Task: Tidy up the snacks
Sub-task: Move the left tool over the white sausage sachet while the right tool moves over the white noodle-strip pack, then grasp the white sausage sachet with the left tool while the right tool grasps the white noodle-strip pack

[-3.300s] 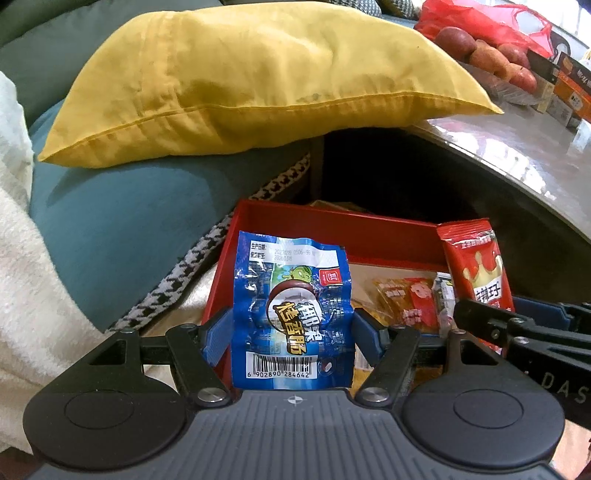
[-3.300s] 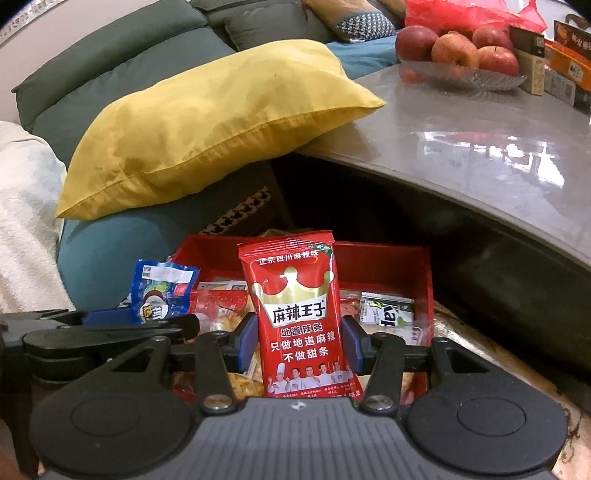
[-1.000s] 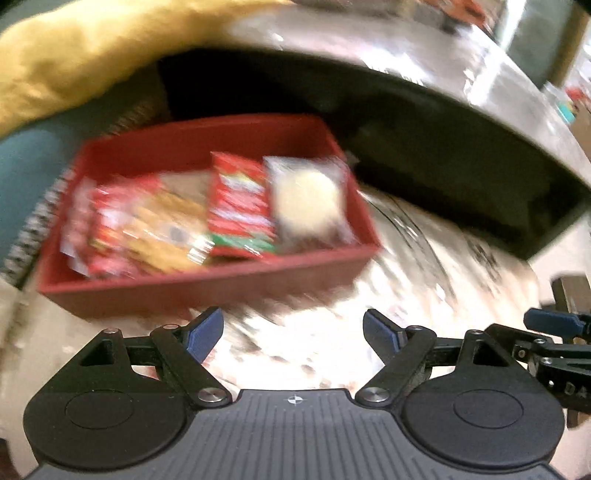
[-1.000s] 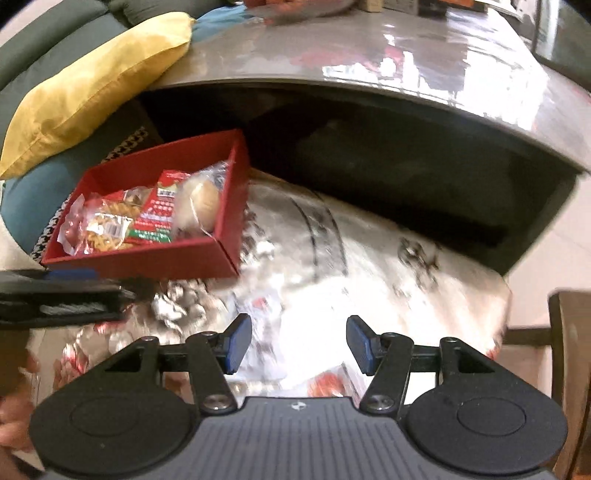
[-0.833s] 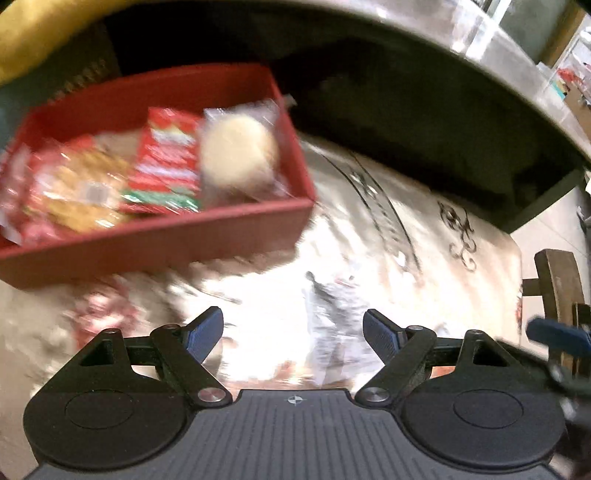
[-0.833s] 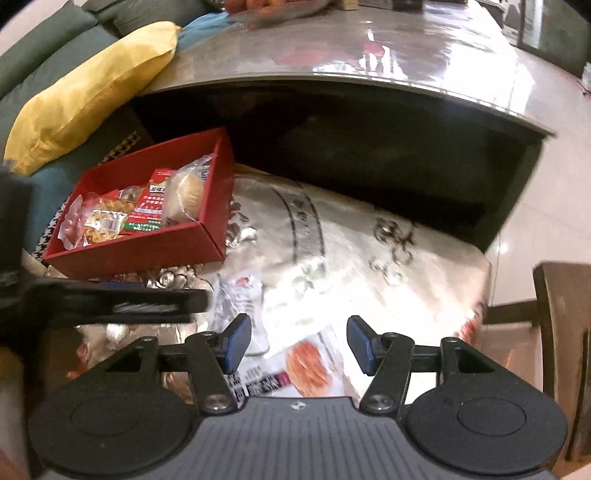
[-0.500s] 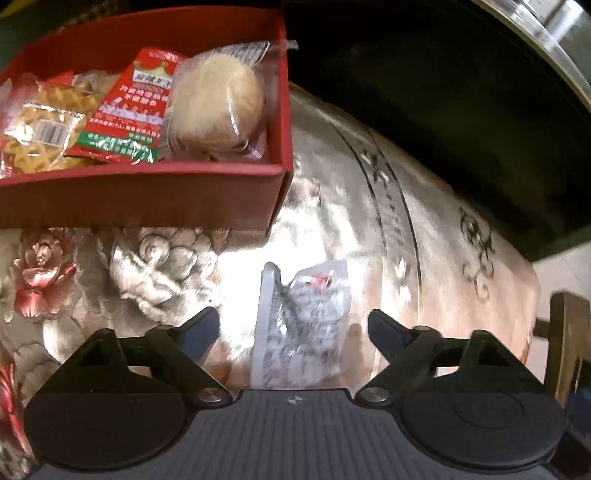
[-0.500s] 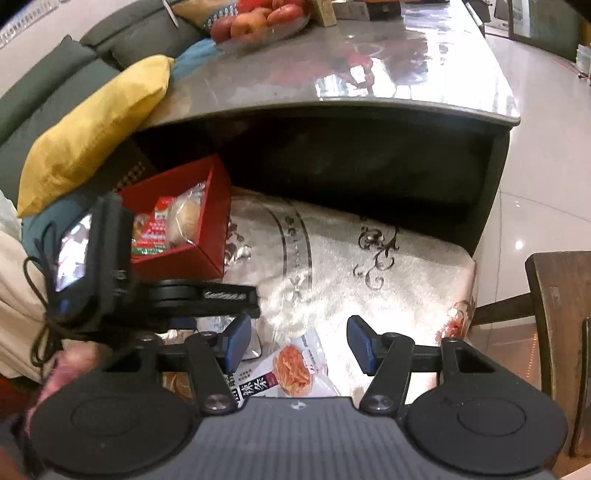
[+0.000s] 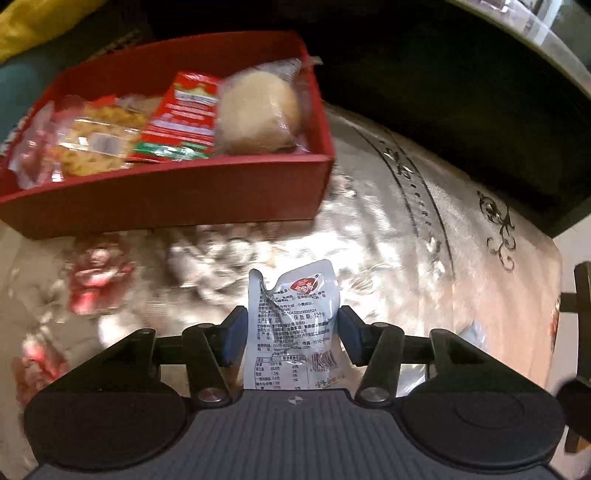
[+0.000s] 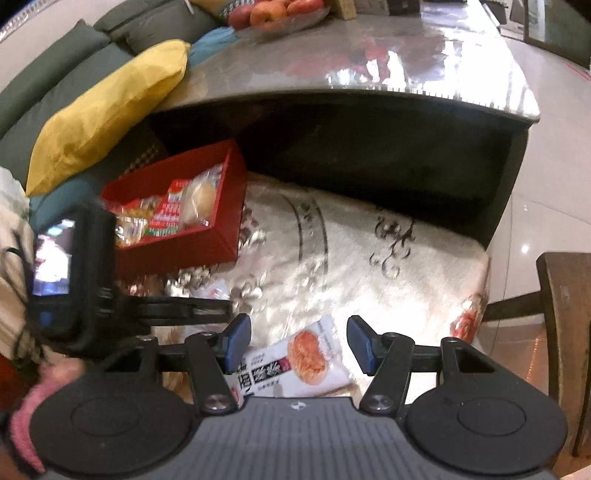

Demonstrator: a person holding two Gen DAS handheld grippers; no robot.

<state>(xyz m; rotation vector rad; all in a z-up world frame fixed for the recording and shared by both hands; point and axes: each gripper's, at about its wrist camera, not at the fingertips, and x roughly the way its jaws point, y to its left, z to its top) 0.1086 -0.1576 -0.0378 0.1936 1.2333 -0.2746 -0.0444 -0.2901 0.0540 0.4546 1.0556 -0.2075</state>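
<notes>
My left gripper [image 9: 291, 332] is shut on a white snack packet [image 9: 295, 310] whose printed back faces me, low over the patterned cloth [image 9: 406, 229]. Behind it stands a red box [image 9: 184, 192] holding a wrapped bun [image 9: 258, 110], a red packet [image 9: 177, 122] and a bag of yellow crackers [image 9: 96, 144]. My right gripper [image 10: 299, 341] hangs open above a white packet with a noodle picture [image 10: 310, 354], which lies on the cloth between the fingers, untouched. In the right wrist view the left gripper's body [image 10: 70, 273] shows at the left, in front of the red box [image 10: 184, 254].
A grey glossy table top [image 10: 369, 55] overhangs a dark hollow behind the cloth. A yellow pillow [image 10: 103, 114] lies on the green sofa at the left. A bowl of apples [image 10: 280, 14] is on the table. A wooden chair [image 10: 565, 314] stands at the right.
The left gripper came down over the white packet and shut on it. The right gripper swung away from the box, and the noodle packet now lies between its open fingers.
</notes>
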